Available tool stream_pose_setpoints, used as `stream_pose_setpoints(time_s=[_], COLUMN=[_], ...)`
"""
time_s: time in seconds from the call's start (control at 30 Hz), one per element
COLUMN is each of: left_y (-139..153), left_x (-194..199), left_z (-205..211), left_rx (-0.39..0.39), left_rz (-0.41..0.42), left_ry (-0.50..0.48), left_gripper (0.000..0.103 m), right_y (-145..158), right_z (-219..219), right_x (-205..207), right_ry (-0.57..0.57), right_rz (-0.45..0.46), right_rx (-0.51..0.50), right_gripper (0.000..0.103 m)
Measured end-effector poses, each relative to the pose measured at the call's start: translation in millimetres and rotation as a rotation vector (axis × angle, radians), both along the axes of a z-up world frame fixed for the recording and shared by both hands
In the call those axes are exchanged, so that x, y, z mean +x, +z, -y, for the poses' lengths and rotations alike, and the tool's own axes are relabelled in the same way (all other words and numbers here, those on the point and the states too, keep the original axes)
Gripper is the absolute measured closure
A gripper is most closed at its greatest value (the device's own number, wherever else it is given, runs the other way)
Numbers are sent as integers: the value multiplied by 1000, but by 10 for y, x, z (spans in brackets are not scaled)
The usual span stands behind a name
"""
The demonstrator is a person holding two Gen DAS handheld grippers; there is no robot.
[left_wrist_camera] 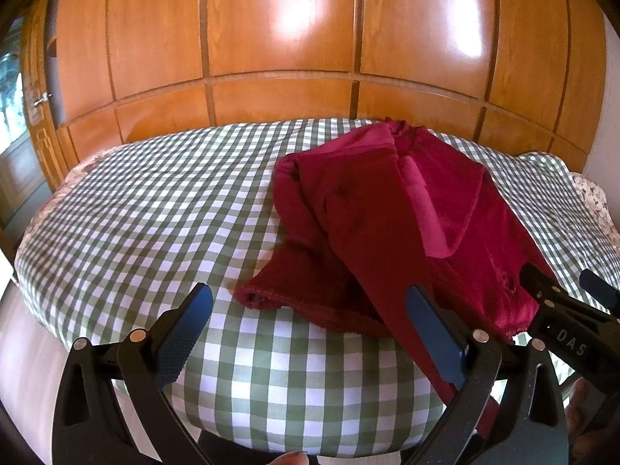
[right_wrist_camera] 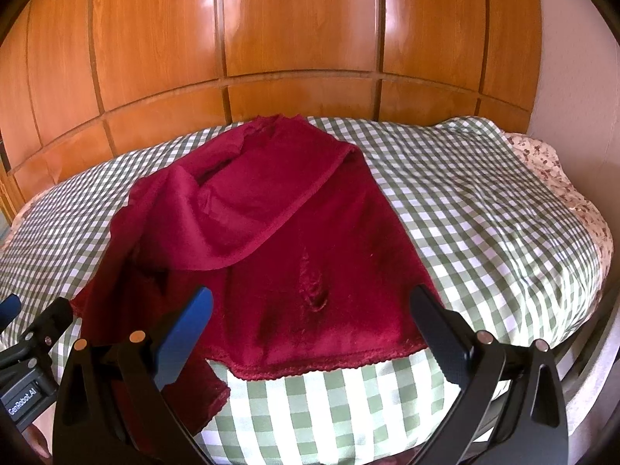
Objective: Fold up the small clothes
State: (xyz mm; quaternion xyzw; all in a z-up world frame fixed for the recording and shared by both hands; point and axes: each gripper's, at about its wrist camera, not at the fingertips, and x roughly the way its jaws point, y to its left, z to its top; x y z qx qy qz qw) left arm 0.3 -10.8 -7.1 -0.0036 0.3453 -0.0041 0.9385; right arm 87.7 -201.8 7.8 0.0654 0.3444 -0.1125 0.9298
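Observation:
A dark red garment point(left_wrist_camera: 387, 209) lies rumpled on the green and white checked cloth point(left_wrist_camera: 155, 213), with an upper part folded over itself. In the right wrist view the garment point(right_wrist_camera: 294, 240) fills the middle, its lace hem toward me. My left gripper point(left_wrist_camera: 310, 302) is open and holds nothing; a strip of the red fabric hangs beside its right finger point(left_wrist_camera: 434, 325). My right gripper point(right_wrist_camera: 310, 306) is open just above the garment's near hem. The right gripper also shows in the left wrist view point(left_wrist_camera: 558, 290), at the garment's right edge.
A wooden panelled wardrobe point(left_wrist_camera: 310, 38) stands behind the surface. A floral sheet point(right_wrist_camera: 550, 170) shows under the checked cloth point(right_wrist_camera: 484, 209) at the right edge. The surface's near edge drops off just below both grippers.

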Motion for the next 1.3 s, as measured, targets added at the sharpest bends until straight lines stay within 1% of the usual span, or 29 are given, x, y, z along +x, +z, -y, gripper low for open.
stream_pose_setpoints(time_s=[0.03,0.13,0.2,0.27,0.37,0.43,0.47,0.53,0.57,0.63,0.7,0.73,0.8,0.83,0.87,0.9,0.93,0.97,1.0,1.03,1.07,1.1,1.13,1.17,1.2,1.23,1.27,1.3], left_y=[-9,-67,-107,-129,-193,-247,-277,-301,-304,-321,-383,-414,-457,-458,-443,-419,-383,-352,-339,-339,-355,-383,-413,-493,-570,-609,-585,-527], left_x=[8,67,95,107,142,162,173,178,175,177,217,252,294,304,313,307,289,272,266,265,267,269,279,313,350,379,390,397], left_z=[0,-28,-31,-35,3,53,93,153,180,221,257,259,234,212,182,152,126,103,108,126,169,219,262,314,357,355,308,237], left_rx=[-3,-53,-73,-107,-139,-143,-131,-117,-119,-117,-110,-118,-165,-193,-231,-269,-304,-346,-372,-383,-382,-361,-345,-328,-303,-276,-291,-323], left_rz=[-6,-58,-83,-99,-137,-163,-175,-185,-183,-185,-215,-235,-273,-282,-288,-280,-262,-236,-229,-235,-241,-246,-255,-283,-320,-340,-327,-306], left_ry=[-3,-37,-56,-77,-106,-136,-157,-188,-206,-234,-260,-261,-264,-262,-269,-282,-290,-305,-325,-343,-361,-368,-376,-402,-415,-399,-389,-388], left_gripper=[4,4,4,8,18,28,28,28,29,47,53,53,52,51,47,35,19,16,16,16,16,19,34,47,77,92,92,94], right_y=[-6,10,26,29,-9,-37,-43,-54,-52,-50,-23,-16,-10,-14,-22,-32,-40,-49,-71,-102,-128,-150,-191,-215,-236,-233,-201,-166], right_z=[10,46,66,107,185,245,261,281,277,255,207,172,75,30,-13,-60,-118,-185,-249,-308,-357,-393,-449,-474,-492,-509,-498,-474], right_x=[-10,-23,-24,-5,39,105,130,212,259,384,546,610,764,827,882,938,998,1066,1152,1224,1296,1330,1410,1474,1510,1526,1508,1487], right_ry=[0,13,34,59,75,82,84,106,128,189,248,262,301,325,350,376,403,425,445,467,491,504,515,520,525,529,533,536], right_rz=[1,20,35,39,25,2,-5,-17,-20,-27,-27,-26,-28,-33,-40,-47,-52,-55,-65,-76,-92,-101,-120,-131,-144,-154,-143,-135], right_rx=[1,6,6,23,55,68,72,73,78,115,157,157,146,154,167,177,174,158,149,152,160,161,151,146,142,132,134,138], right_gripper=[2,2,2,2,3,12,14,24,26,35,38,38,40,42,43,44,44,45,49,54,55,57,63,70,87,93,93,94])
